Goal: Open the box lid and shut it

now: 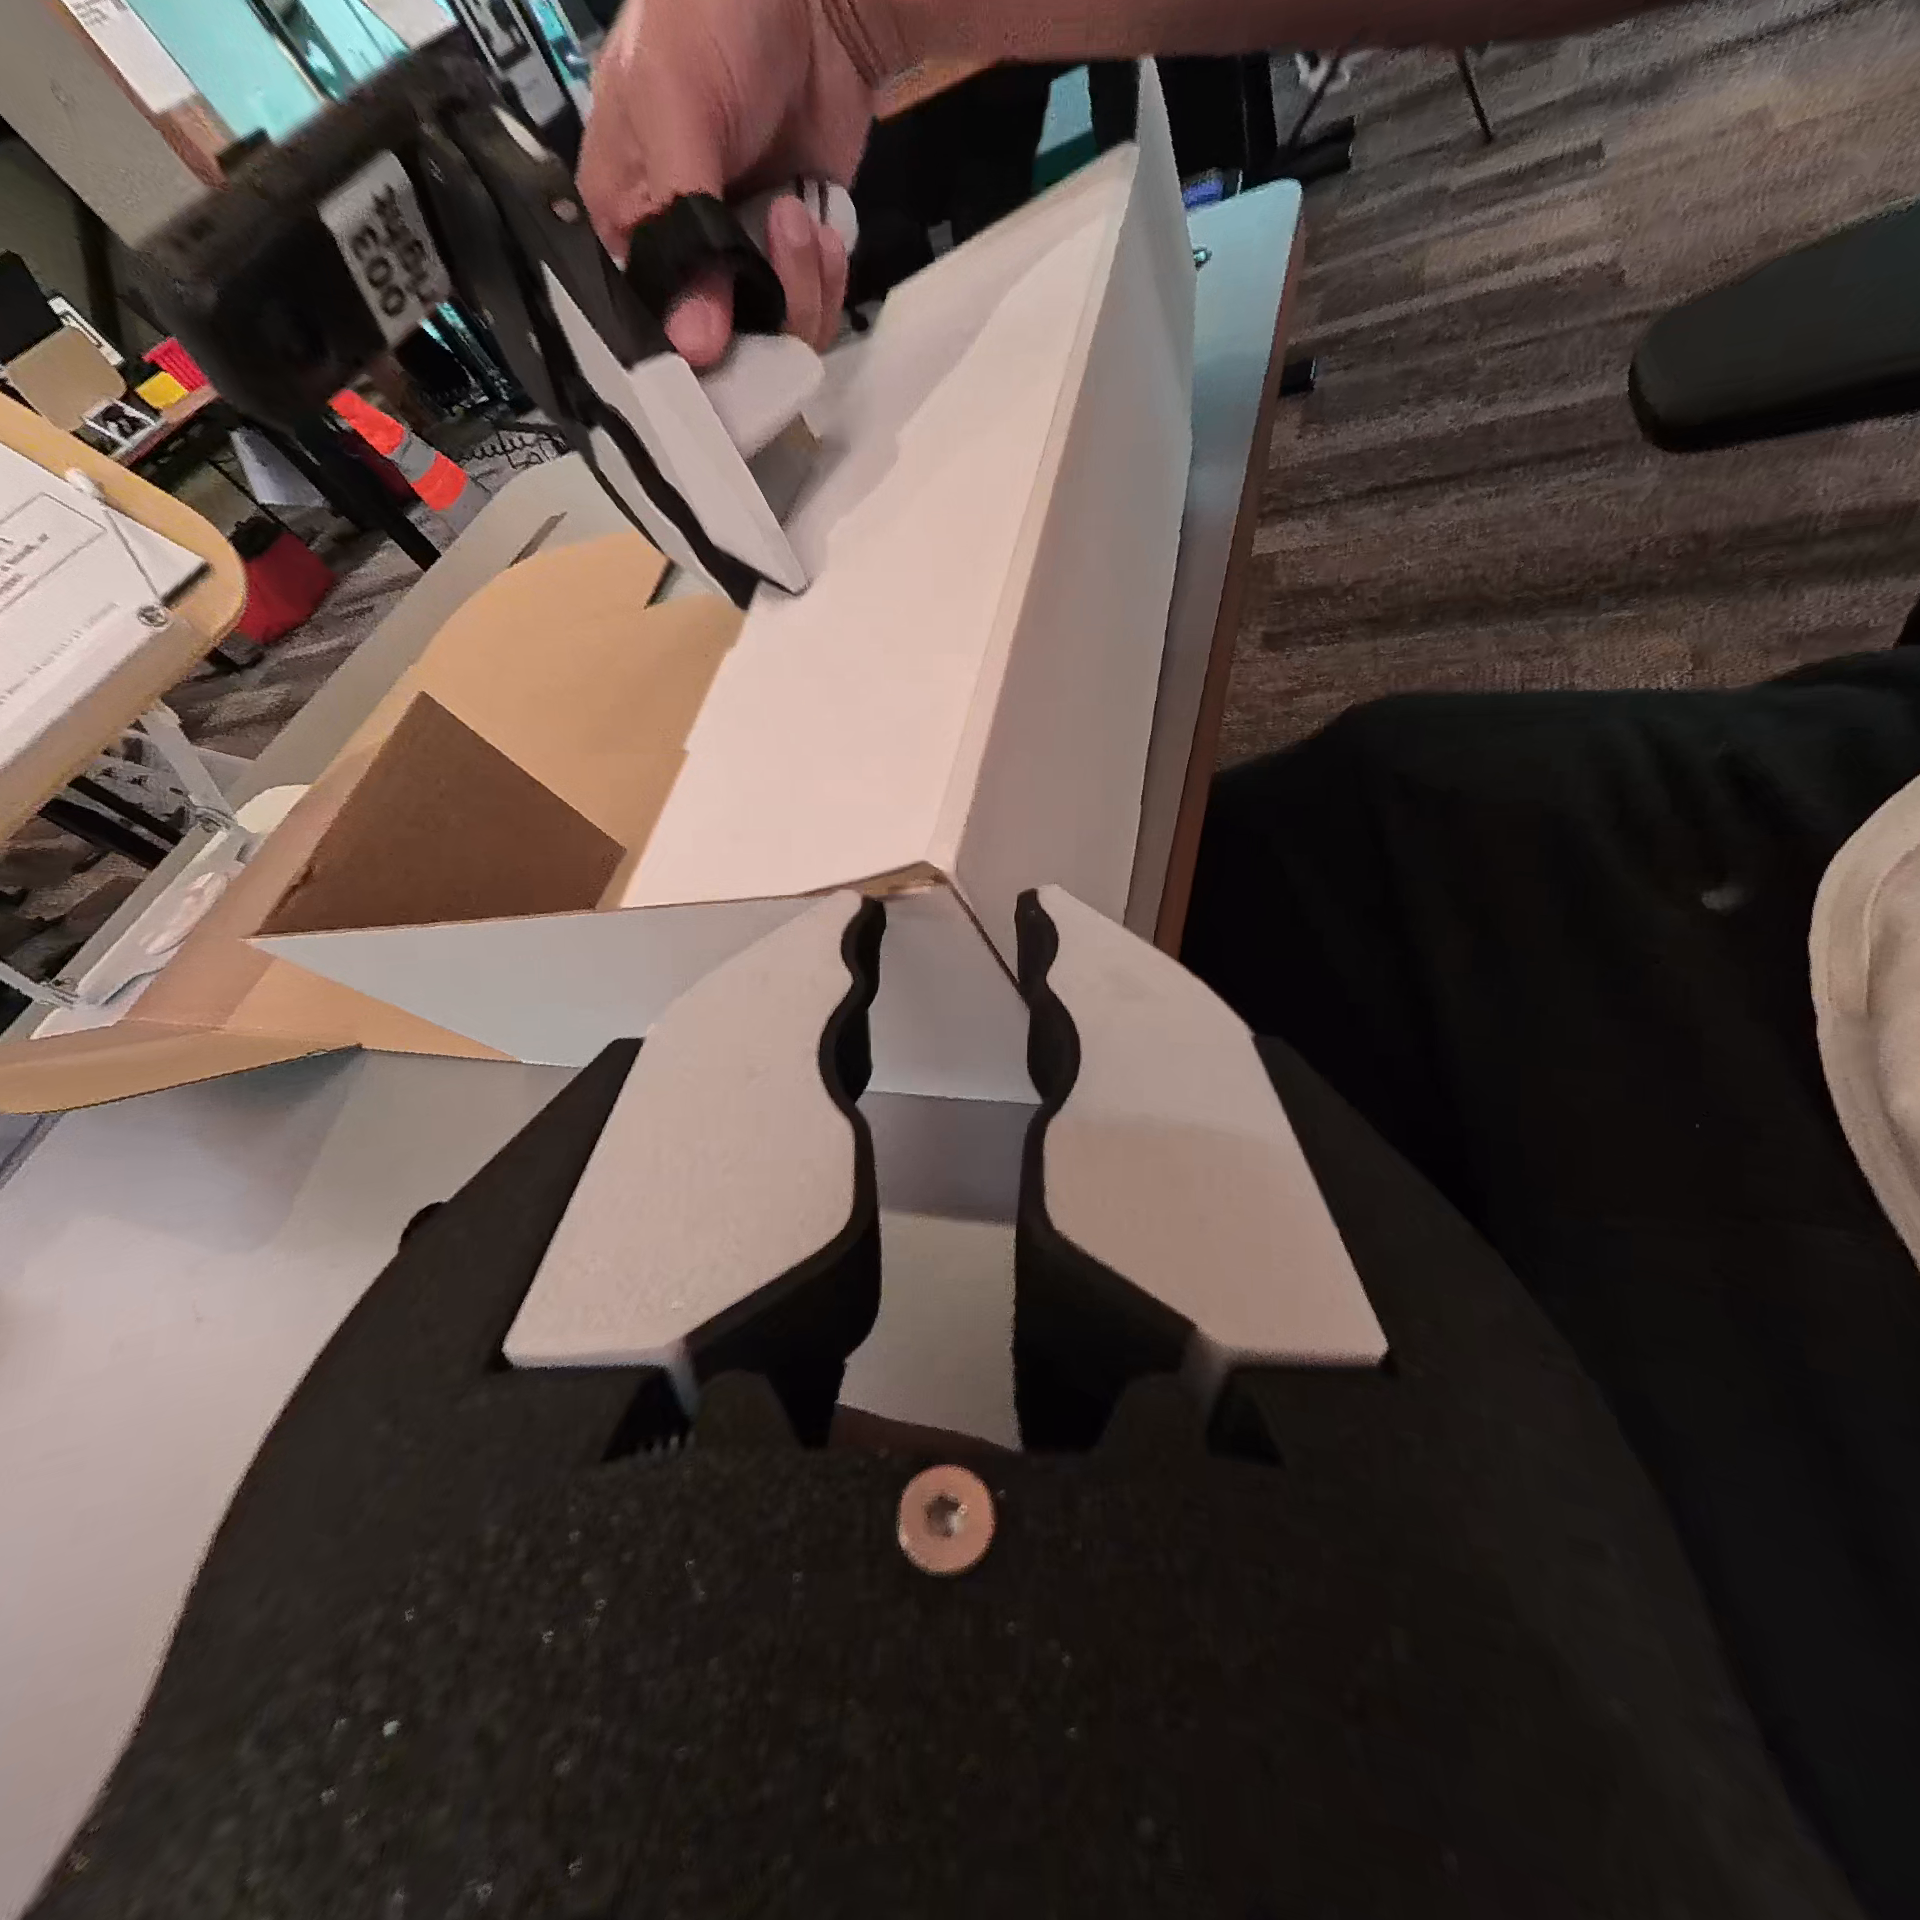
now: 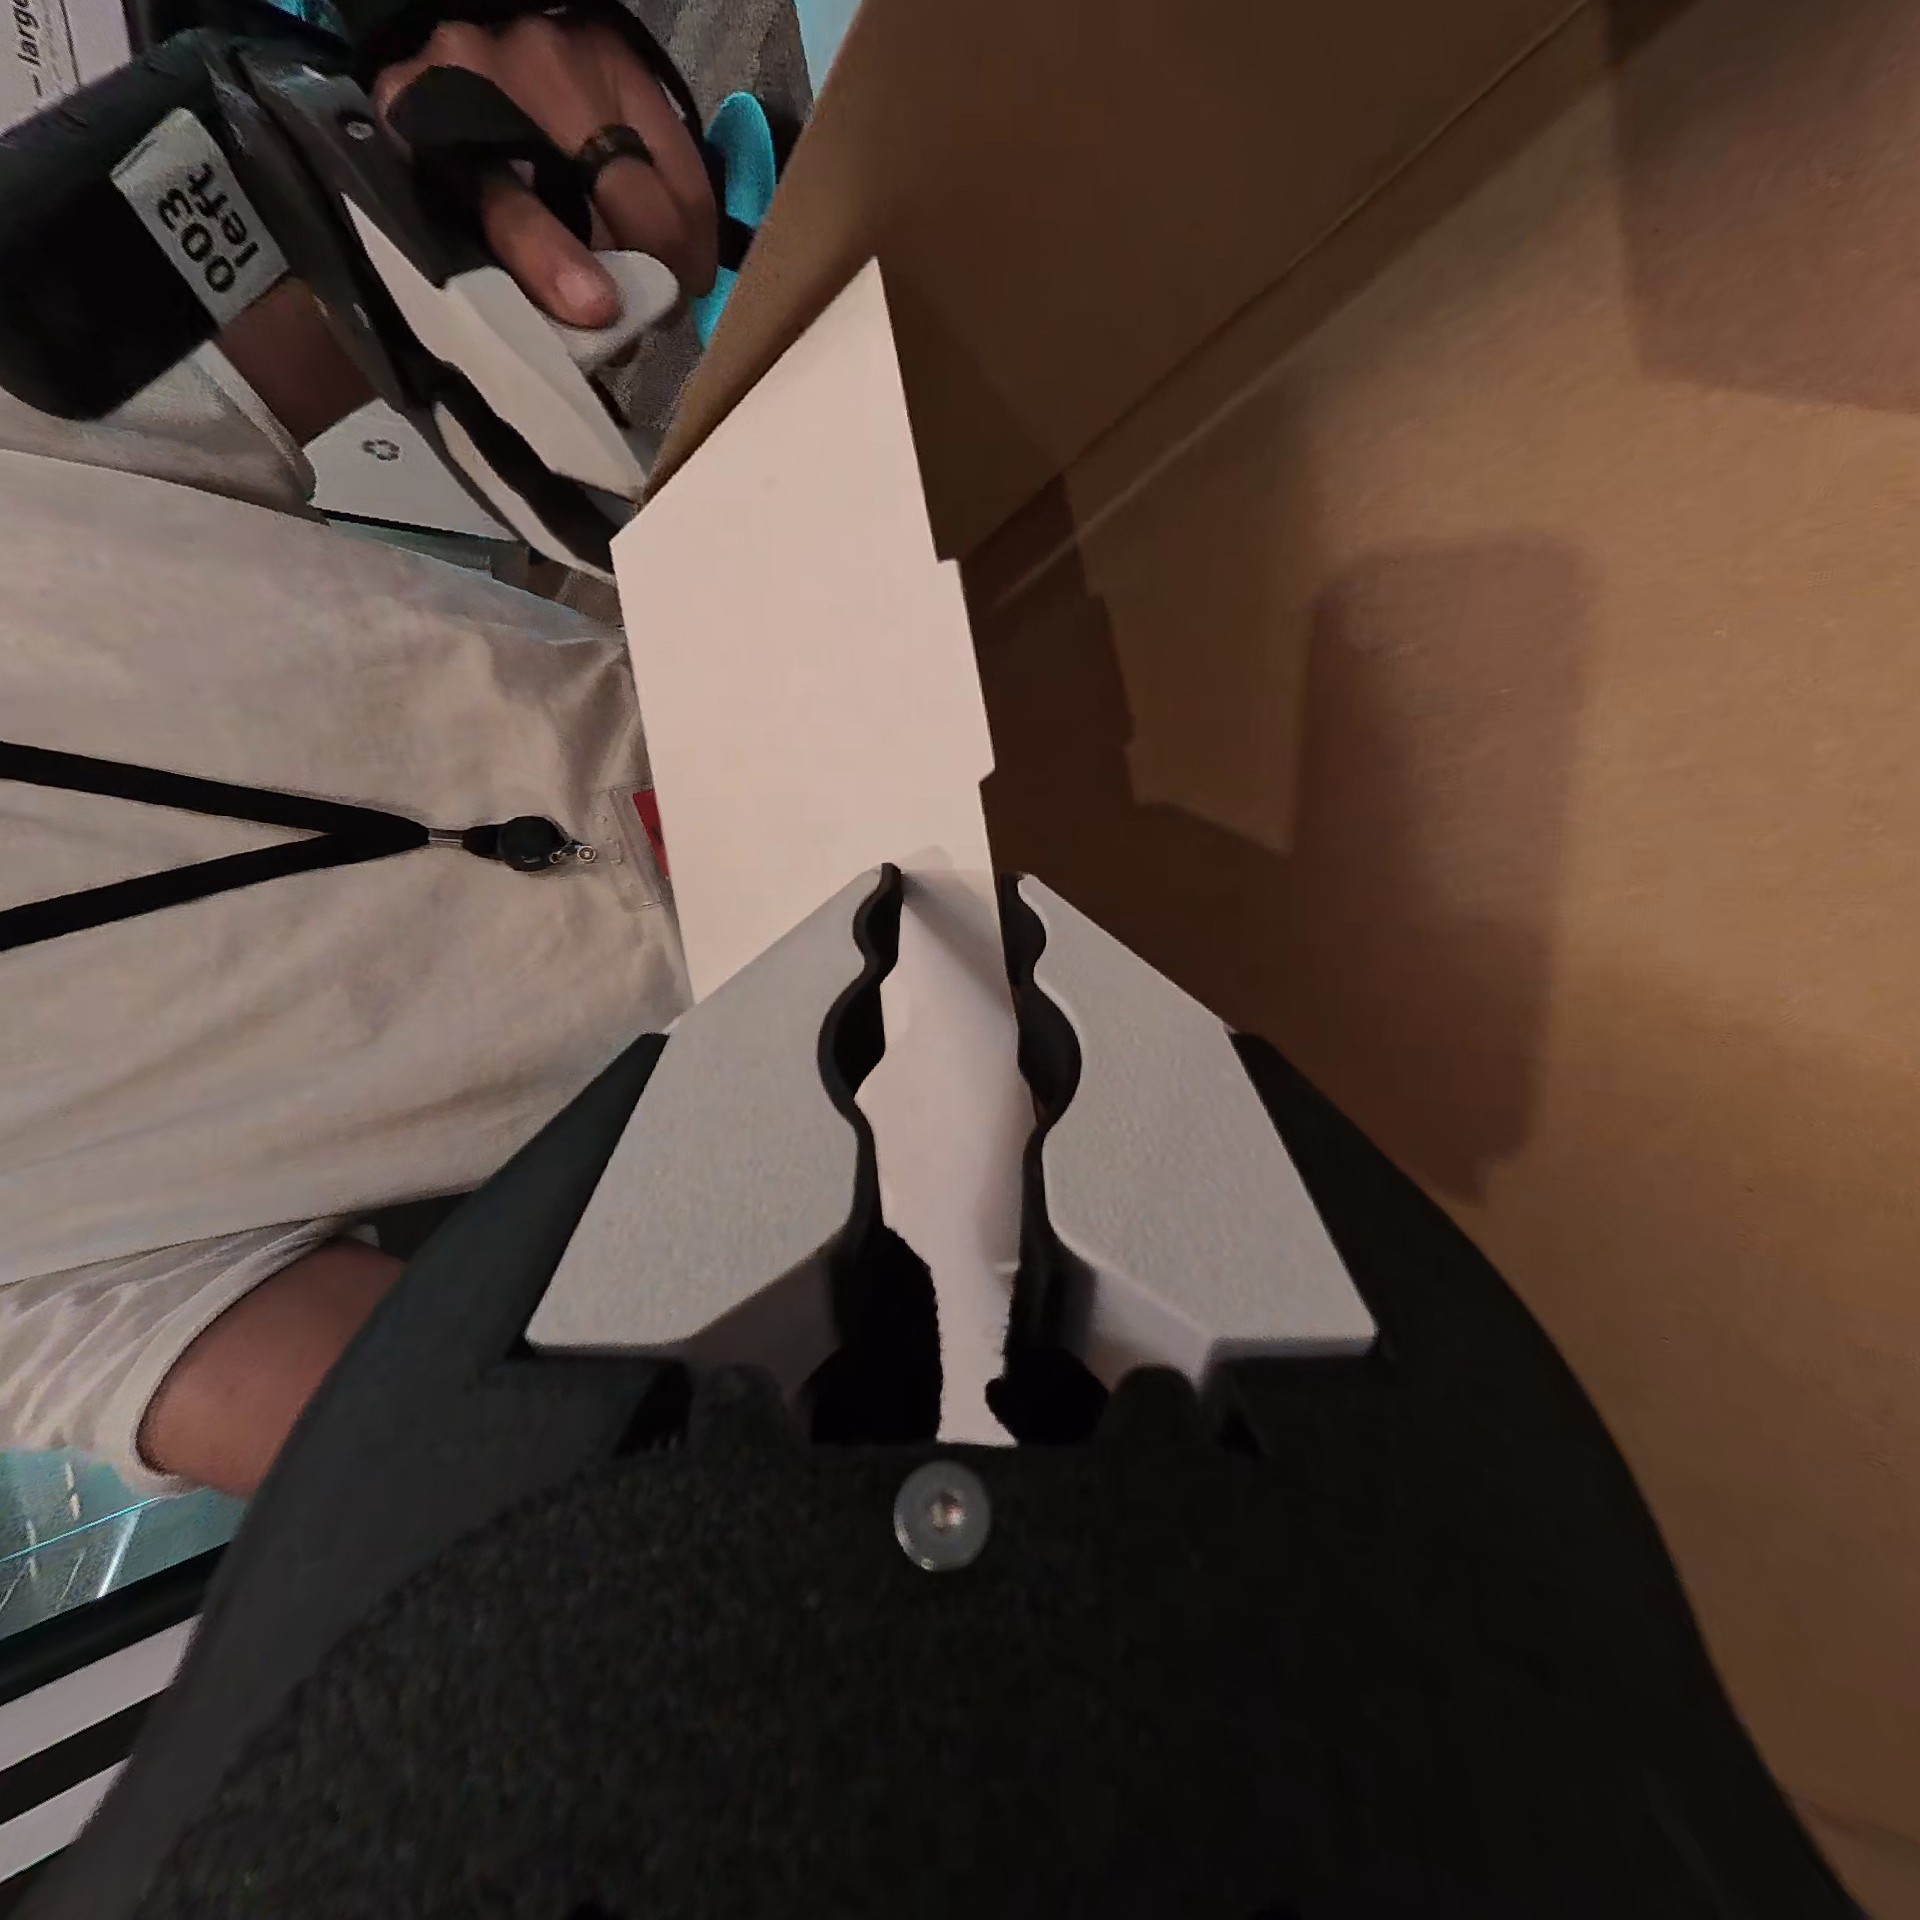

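Note:
A white cardboard box with a brown inside (image 1: 457, 821) lies on the pale table (image 1: 156, 1247). Its lid (image 1: 862, 675) is raised, with the white front flap (image 2: 790, 623) standing on edge. My left gripper (image 1: 951, 904) has its fingers narrowly apart around the near corner of the lid flap, and it also shows at the far corner in the right wrist view (image 2: 613, 509). My right gripper (image 2: 948, 883) is closed on the flap, which runs between its fingers. It also shows farther along the lid in the left wrist view (image 1: 774, 582), held by a hand (image 1: 727, 125).
The table's right edge (image 1: 1236, 520) runs close beside the box, with carpet beyond. A person's dark trousers (image 1: 1558, 1039) and pale shirt (image 2: 312, 623) with a black lanyard are close by. A dark chair armrest (image 1: 1766, 343) is at right. Cluttered tables stand at left (image 1: 94, 582).

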A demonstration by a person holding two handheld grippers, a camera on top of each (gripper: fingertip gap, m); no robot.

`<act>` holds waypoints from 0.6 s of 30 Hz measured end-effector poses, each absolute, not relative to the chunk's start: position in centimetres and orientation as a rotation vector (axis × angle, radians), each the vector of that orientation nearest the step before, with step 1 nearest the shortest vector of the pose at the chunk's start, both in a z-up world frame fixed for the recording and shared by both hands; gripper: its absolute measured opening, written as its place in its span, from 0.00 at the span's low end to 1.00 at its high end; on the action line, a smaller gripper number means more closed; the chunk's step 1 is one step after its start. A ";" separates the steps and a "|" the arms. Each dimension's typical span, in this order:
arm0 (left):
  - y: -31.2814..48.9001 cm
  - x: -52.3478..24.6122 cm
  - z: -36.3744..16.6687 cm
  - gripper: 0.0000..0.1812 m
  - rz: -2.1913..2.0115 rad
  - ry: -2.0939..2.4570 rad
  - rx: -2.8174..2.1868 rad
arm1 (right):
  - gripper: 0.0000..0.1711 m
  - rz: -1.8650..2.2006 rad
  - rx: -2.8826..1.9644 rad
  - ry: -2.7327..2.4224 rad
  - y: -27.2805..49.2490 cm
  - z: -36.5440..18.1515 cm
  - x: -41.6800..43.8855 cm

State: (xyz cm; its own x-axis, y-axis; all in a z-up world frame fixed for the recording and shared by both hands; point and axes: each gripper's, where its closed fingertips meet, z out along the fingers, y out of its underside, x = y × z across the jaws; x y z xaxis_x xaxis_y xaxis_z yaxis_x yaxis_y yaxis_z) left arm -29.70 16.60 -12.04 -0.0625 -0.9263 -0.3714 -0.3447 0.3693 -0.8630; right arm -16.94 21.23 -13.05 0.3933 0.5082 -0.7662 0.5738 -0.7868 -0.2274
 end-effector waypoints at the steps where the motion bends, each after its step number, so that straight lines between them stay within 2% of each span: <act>1: 16.6 -29.7 -11.7 0.14 -0.739 1.600 -1.161 | 0.11 -1.380 2.559 0.997 21.3 -13.0 -17.0; 7: 16.9 -28.3 -11.5 0.19 -0.717 1.606 -1.167 | 0.09 -1.371 2.557 0.987 21.6 -13.5 -16.8; 11: 17.0 -27.8 -12.4 0.19 -0.741 1.612 -1.160 | 0.00 -1.243 2.627 0.995 22.4 -15.0 -16.1; 13: 16.9 -27.7 -12.3 0.20 -0.755 1.605 -1.158 | 0.00 -1.247 2.659 0.978 23.0 -15.2 -16.1; 16: 16.6 -27.5 -12.3 0.20 -0.748 1.606 -1.153 | 0.00 -1.272 2.777 1.042 24.3 -13.9 -16.0; 18: 16.5 -27.4 -12.3 0.19 -0.726 1.610 -1.138 | 0.04 -1.316 2.912 1.067 24.7 -10.9 -15.7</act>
State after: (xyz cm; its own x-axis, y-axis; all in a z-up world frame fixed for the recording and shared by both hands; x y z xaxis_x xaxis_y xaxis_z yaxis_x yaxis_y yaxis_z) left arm -27.42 16.54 -12.35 -0.0642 -0.9232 -0.3790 -0.3273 0.3782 -0.8659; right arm -15.69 24.67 -10.90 0.5007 0.6288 -0.5949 0.4523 -0.7760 -0.4397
